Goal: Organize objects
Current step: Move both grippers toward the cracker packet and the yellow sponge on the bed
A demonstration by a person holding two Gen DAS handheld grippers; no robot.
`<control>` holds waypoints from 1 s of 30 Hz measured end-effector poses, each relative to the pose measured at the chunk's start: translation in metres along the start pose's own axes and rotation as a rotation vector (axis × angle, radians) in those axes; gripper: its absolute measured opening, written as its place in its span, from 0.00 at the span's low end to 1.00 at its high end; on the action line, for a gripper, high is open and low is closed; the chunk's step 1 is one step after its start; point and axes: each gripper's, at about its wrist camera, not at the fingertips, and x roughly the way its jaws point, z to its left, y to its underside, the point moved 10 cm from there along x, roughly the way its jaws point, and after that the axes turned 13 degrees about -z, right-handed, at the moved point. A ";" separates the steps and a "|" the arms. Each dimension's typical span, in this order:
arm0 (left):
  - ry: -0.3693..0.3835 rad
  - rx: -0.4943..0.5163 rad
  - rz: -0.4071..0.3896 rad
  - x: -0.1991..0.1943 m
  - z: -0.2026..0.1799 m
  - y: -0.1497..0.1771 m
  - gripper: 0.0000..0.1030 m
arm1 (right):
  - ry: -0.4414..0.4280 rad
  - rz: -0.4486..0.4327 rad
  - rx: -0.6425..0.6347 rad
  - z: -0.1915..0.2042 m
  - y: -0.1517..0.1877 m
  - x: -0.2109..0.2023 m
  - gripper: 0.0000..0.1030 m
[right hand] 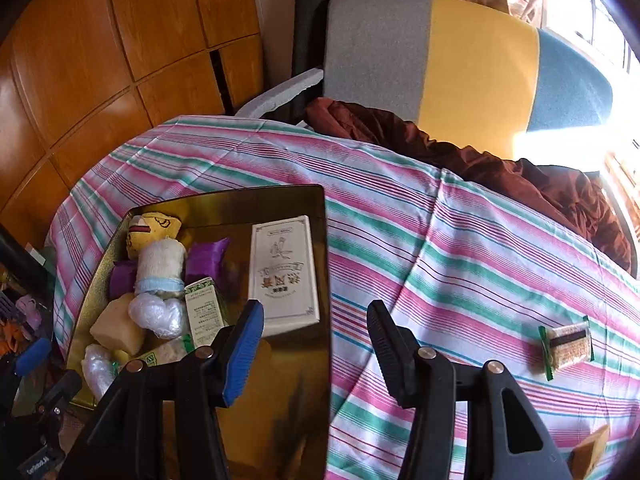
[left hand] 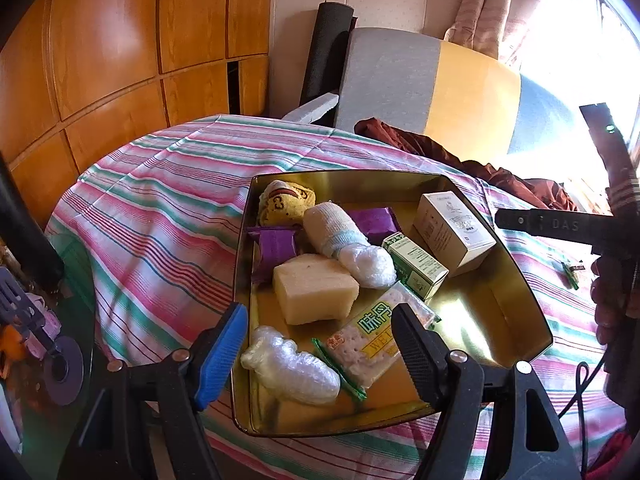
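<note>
A gold tray (left hand: 520, 280) sits on a pink, green and white striped cloth (left hand: 160, 208), holding purple packets (left hand: 276, 242), a cream box (left hand: 452, 228) and a green-and-white carton (left hand: 416, 266).

Black left gripper (left hand: 320, 354) and right gripper (right hand: 316, 350): 1 blue finger, 1 black, silver screws

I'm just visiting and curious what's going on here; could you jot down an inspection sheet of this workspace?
Surface: striped cloth over a table.
Job's things: gold tray holds boxes, purple packets, a sponge and wrapped bundles; cracker packet lies apart on the cloth.
Clutter: brown cloth at the far edge.
Grippers: left gripper above the tray, jaws apart, empty; right gripper jaws apart, empty.
Cables: black cable at the right.
Surroundings: wooden cabinets, cushioned chair, sunlit window.
</note>
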 end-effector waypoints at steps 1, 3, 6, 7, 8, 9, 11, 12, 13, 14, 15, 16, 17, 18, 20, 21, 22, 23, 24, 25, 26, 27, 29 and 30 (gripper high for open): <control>0.003 0.004 -0.001 0.000 -0.002 0.000 0.73 | 0.013 -0.003 0.009 -0.009 0.003 -0.006 0.53; 0.009 0.011 -0.003 -0.001 -0.006 -0.001 0.73 | 0.036 -0.008 0.027 -0.028 0.008 -0.016 0.53; 0.016 0.023 -0.005 -0.003 -0.012 -0.002 0.73 | 0.080 -0.010 0.043 -0.058 0.018 -0.033 0.53; 0.019 0.028 -0.005 -0.003 -0.014 -0.002 0.73 | 0.095 -0.006 0.048 -0.069 0.022 -0.038 0.53; 0.022 0.034 -0.006 -0.003 -0.017 -0.003 0.73 | 0.110 -0.002 0.056 -0.080 0.026 -0.043 0.53; 0.026 0.039 -0.007 -0.004 -0.019 -0.003 0.73 | 0.127 0.000 0.063 -0.091 0.030 -0.047 0.53; 0.033 0.050 -0.008 -0.004 -0.025 -0.004 0.73 | 0.166 0.005 0.075 -0.114 0.036 -0.056 0.53; 0.037 0.055 -0.009 -0.005 -0.028 -0.005 0.73 | 0.184 0.006 0.086 -0.125 0.039 -0.061 0.53; 0.043 0.061 -0.010 -0.005 -0.031 -0.005 0.73 | 0.200 0.006 0.098 -0.137 0.041 -0.065 0.53; 0.048 0.069 -0.010 -0.005 -0.035 -0.006 0.73 | 0.218 0.008 0.111 -0.149 0.044 -0.070 0.53; 0.052 0.077 -0.011 -0.005 -0.039 -0.006 0.73 | 0.235 0.010 0.123 -0.160 0.046 -0.074 0.54; 0.057 0.084 -0.012 -0.006 -0.042 -0.007 0.73 | 0.252 0.009 0.136 -0.172 0.048 -0.078 0.57; 0.062 0.092 -0.013 -0.006 -0.046 -0.008 0.73 | 0.270 0.010 0.150 -0.184 0.050 -0.082 0.59; 0.067 0.100 -0.013 -0.005 -0.049 -0.008 0.73 | 0.289 0.009 0.162 -0.196 0.051 -0.087 0.62; 0.074 0.114 -0.014 -0.005 -0.057 -0.010 0.73 | 0.326 0.006 0.189 -0.218 0.054 -0.095 0.62; 0.079 0.121 -0.014 -0.005 -0.061 -0.010 0.74 | 0.346 0.005 0.203 -0.230 0.056 -0.099 0.62; 0.084 0.128 -0.013 -0.004 -0.064 -0.010 0.74 | 0.368 0.004 0.216 -0.242 0.058 -0.103 0.62; 0.089 0.136 -0.013 -0.004 -0.068 -0.011 0.74 | 0.389 0.003 0.230 -0.254 0.061 -0.106 0.63; 0.094 0.145 -0.012 -0.003 -0.073 -0.011 0.74 | 0.413 0.001 0.245 -0.266 0.064 -0.109 0.66; 0.100 0.155 -0.013 -0.003 -0.078 -0.011 0.74 | 0.439 -0.002 0.262 -0.278 0.067 -0.113 0.70; 0.105 0.165 -0.015 -0.004 -0.083 -0.011 0.74 | 0.464 -0.006 0.281 -0.290 0.072 -0.116 0.71; 0.111 0.175 -0.016 -0.004 -0.088 -0.012 0.74 | 0.486 -0.010 0.305 -0.301 0.077 -0.120 0.73; 0.122 0.194 -0.015 -0.004 -0.098 -0.012 0.74 | 0.520 -0.016 0.381 -0.323 0.092 -0.126 0.75; 0.127 0.203 -0.014 -0.003 -0.104 -0.012 0.74 | 0.528 -0.016 0.432 -0.332 0.100 -0.127 0.75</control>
